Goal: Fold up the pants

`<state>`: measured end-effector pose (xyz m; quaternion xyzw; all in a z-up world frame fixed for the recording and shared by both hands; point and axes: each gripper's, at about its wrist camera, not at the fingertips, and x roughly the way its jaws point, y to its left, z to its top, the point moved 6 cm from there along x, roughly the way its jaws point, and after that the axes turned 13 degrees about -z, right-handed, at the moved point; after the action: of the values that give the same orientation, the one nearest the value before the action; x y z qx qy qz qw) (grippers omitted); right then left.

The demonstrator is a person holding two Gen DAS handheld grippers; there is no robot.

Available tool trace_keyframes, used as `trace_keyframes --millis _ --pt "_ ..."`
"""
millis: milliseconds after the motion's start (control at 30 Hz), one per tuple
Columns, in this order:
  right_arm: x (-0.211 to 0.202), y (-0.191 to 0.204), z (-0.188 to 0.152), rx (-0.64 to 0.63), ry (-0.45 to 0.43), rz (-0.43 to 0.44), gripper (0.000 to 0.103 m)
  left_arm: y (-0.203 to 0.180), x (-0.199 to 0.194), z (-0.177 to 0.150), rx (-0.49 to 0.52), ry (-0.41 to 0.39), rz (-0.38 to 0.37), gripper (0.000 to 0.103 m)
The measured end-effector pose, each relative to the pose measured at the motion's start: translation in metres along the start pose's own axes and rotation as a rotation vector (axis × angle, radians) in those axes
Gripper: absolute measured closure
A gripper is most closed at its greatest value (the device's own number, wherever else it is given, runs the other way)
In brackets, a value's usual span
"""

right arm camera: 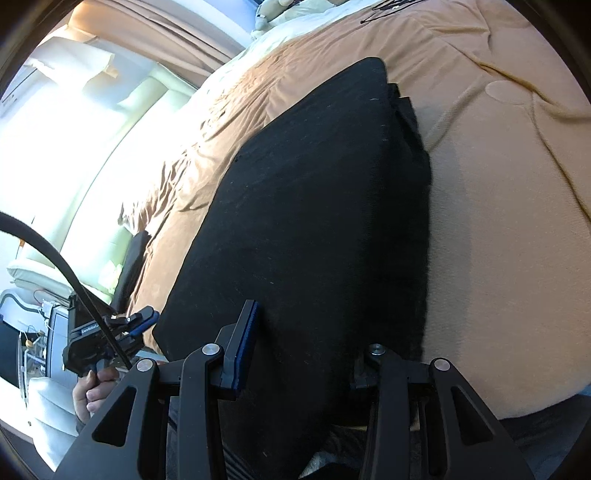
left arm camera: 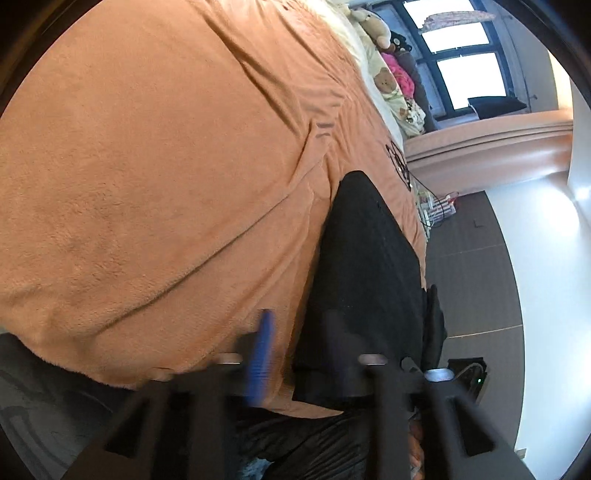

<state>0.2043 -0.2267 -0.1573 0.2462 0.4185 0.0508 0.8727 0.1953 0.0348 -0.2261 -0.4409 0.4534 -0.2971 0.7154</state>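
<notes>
**Folded black knit pants (right arm camera: 314, 203) laid flat on an orange plush bed blanket (left arm camera: 147, 166), close to its near edge.**

Viewed from the right wrist: spread from 6 o'clock up to 12 o'clock, with layered edges stacked at 1 o'clock. Right gripper (right arm camera: 310, 350) poised at 6 o'clock, jaws part-way apart over the black cloth; impossible to tell whether clamped, with the far finger lost against dark fabric. Left gripper (left arm camera: 317, 356) held in a person's hand (right arm camera: 92, 391) at the 8 o'clock corner, jaws apart, nothing pinched.

Bare orange blanket (left arm camera: 147, 166) open beside black pants (right arm camera: 314, 203); plush toys (left arm camera: 376, 26) far off
</notes>
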Motion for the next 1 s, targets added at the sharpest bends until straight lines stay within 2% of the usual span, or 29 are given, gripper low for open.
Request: trace_keyframes --millis 33,133,267,433,500,533,567,733,800,867,933,1000 --pt "-0.004 0.000 -0.003 -0.002 -0.002 0.002 0.073 -0.001 0.002 0.000 0.005 -0.007 0.001 0.043" --pt "-0.010 -0.006 -0.008 0.001 -0.001 0.002 0.080 -0.005 0.014 0.000 0.010 0.013 -0.005 0.043" --pt "-0.013 -0.009 -0.011 -0.010 0.013 -0.018 0.081 -0.004 0.033 -0.003 0.019 0.036 0.018 0.043" --pt "-0.027 -0.008 -0.012 -0.065 0.023 -0.061 0.082 -0.002 0.048 -0.011 0.007 0.044 -0.003 0.043" --pt "-0.030 -0.006 -0.011 -0.074 0.028 -0.061 0.083 -0.004 0.048 -0.012 0.009 0.044 -0.009 0.049" --pt "-0.033 -0.005 -0.010 -0.070 0.032 -0.047 0.083 -0.005 0.049 -0.012 0.001 0.057 -0.033 0.063" --pt "-0.038 -0.004 -0.008 -0.059 0.034 -0.021 0.083 -0.007 0.049 -0.012 -0.006 0.063 -0.053 0.065" --pt "-0.056 -0.004 0.005 -0.060 -0.004 0.044 0.083 -0.016 0.039 -0.005 0.050 0.053 0.001 0.065" --pt "-0.053 -0.008 0.009 -0.056 -0.011 0.037 0.080 -0.020 0.039 -0.001 0.058 0.054 0.013 0.065" --pt "-0.050 -0.014 0.011 -0.025 -0.008 0.052 0.067 -0.022 0.039 0.003 0.068 0.054 0.030 0.063" --pt "-0.050 -0.017 0.012 -0.002 -0.017 0.082 0.063 -0.022 0.039 0.006 0.075 0.052 0.042 0.060" --pt "-0.051 -0.019 0.015 0.008 -0.037 0.082 0.055 -0.022 0.040 0.008 0.075 0.049 0.043 0.055"
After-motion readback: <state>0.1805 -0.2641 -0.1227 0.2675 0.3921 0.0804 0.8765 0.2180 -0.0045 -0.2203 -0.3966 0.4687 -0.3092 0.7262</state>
